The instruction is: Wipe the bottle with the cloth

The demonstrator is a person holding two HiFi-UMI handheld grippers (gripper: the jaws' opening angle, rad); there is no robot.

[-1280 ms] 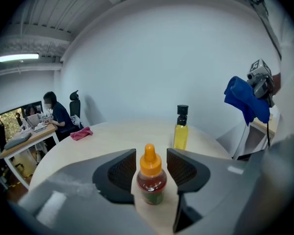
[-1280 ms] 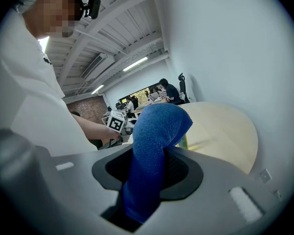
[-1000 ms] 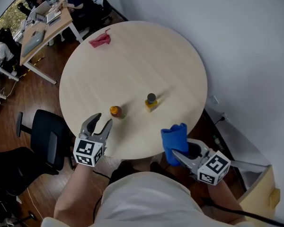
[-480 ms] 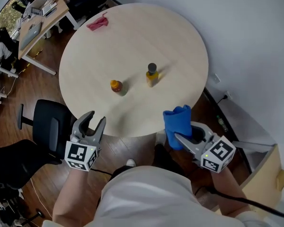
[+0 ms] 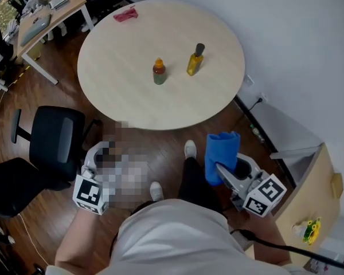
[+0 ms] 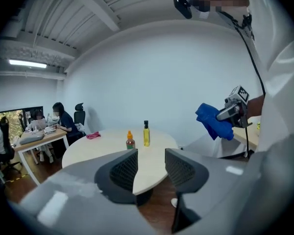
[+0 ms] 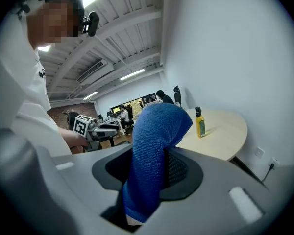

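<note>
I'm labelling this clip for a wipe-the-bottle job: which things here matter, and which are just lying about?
For the job: blue cloth, clamped in the right claw; yellow bottle and orange-capped bottle on the round table, either may be the target.
Lying about: pink rag at the table's far edge; black office chair on the floor.

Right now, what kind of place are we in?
Most likely an open-plan office: a round pale wooden table, a black swivel office chair, and a light wooden desk carrying a grey laptop.
</note>
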